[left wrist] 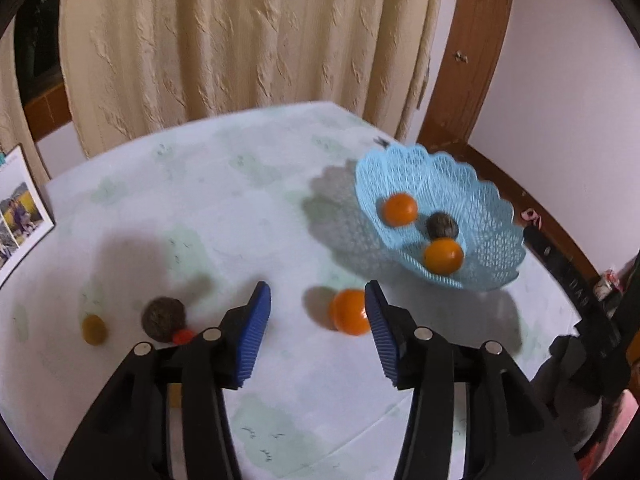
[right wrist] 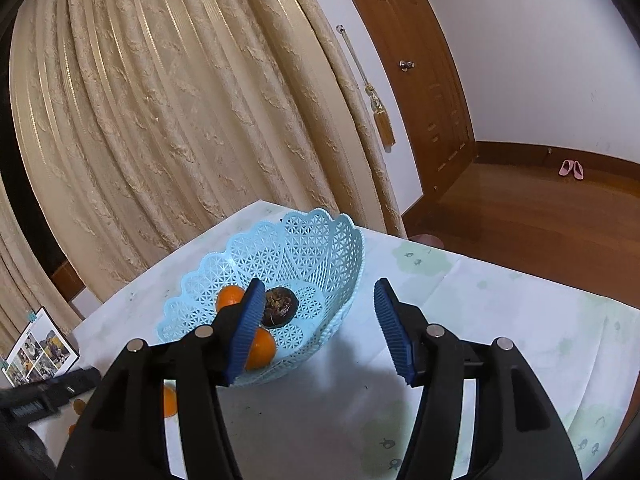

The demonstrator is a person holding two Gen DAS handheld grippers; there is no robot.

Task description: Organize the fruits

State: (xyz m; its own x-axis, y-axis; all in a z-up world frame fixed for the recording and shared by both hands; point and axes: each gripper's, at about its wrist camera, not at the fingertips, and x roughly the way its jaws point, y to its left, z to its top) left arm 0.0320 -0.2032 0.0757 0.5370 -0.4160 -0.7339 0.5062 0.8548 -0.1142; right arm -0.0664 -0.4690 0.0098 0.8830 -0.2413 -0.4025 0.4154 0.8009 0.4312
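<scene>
A light blue lattice basket (left wrist: 492, 216) (right wrist: 320, 224) stands on the table and holds two oranges (left wrist: 399, 209) (left wrist: 443, 256) and a dark brown fruit (left wrist: 442, 226) (right wrist: 280, 306). A loose orange (left wrist: 349, 312) lies on the cloth, just past the right fingertip of my left gripper (left wrist: 318, 300), which is open and holds nothing. Further left lie another dark brown fruit (left wrist: 164, 318), a small yellow-brown fruit (left wrist: 94, 329) and a small red fruit (left wrist: 183, 336). My right gripper (right wrist: 320, 292) hangs open and bare at the basket's near rim.
A white cloth with pale green prints covers the table (left wrist: 240, 200) (right wrist: 480, 300). A photo frame (left wrist: 20, 216) (right wrist: 40, 348) stands at the left edge. Beige curtains (left wrist: 240, 40) hang behind. The wooden floor and a door (right wrist: 420, 80) lie to the right.
</scene>
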